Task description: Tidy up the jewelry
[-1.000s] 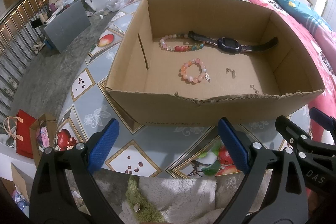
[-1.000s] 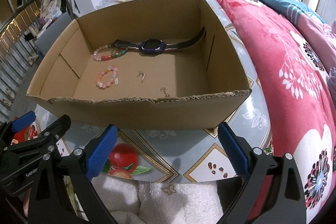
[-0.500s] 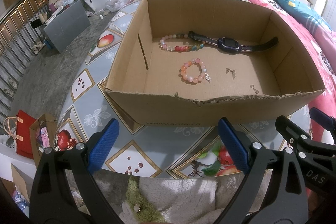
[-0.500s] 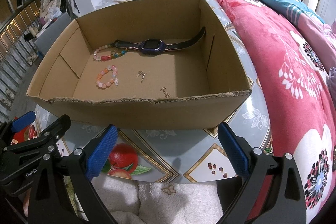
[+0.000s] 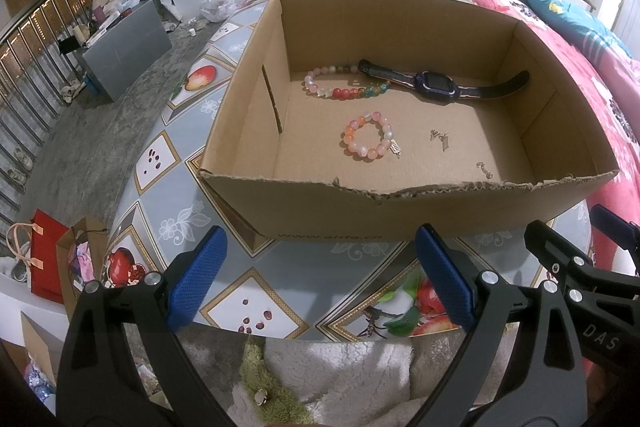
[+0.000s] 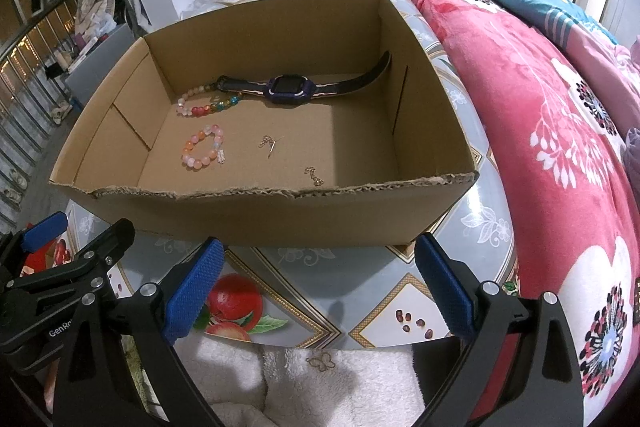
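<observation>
Both the left claw (image 5: 320,279) and right claw (image 6: 318,285) gape empty before the box's (image 5: 400,211) torn near edge

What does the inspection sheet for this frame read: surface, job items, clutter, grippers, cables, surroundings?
Surface: fruit-print tablecloth.
Job's things: open cardboard box holding a smartwatch, multicolour bead bracelet, pink bead bracelet and two small metal pieces.
Clutter: nothing seen on the table.
Grippers: left gripper and right gripper open, empty, short of the box.
Cables: nothing seen.
Surroundings: red floral quilt, railing, red bag.
</observation>
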A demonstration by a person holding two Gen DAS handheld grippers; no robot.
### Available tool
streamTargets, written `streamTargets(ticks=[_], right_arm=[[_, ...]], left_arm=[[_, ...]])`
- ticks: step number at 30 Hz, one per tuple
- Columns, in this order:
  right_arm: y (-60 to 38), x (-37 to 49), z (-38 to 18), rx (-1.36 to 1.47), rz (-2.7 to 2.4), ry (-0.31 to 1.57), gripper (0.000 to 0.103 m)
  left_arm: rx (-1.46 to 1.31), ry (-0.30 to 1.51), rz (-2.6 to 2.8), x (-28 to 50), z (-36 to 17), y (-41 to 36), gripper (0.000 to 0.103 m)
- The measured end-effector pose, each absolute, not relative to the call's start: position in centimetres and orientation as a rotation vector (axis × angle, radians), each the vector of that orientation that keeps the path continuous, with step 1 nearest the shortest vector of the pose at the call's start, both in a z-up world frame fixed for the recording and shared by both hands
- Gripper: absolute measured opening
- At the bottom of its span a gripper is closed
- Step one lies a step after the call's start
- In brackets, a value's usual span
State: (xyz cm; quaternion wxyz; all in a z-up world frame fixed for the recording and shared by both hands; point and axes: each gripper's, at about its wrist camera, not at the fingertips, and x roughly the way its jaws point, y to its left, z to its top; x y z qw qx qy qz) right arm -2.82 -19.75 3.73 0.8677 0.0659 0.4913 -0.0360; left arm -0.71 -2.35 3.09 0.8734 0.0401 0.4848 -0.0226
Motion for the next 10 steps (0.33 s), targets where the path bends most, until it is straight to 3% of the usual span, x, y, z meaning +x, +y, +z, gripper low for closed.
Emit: streamTargets(ticks=[10], right_arm=[[-19.86,-2.87,3.72,0.136,-0.076,1.028,0.094]], left_arm=[[0.083,1.013,-0.048,-0.69,3.10,-2.32,0.091]])
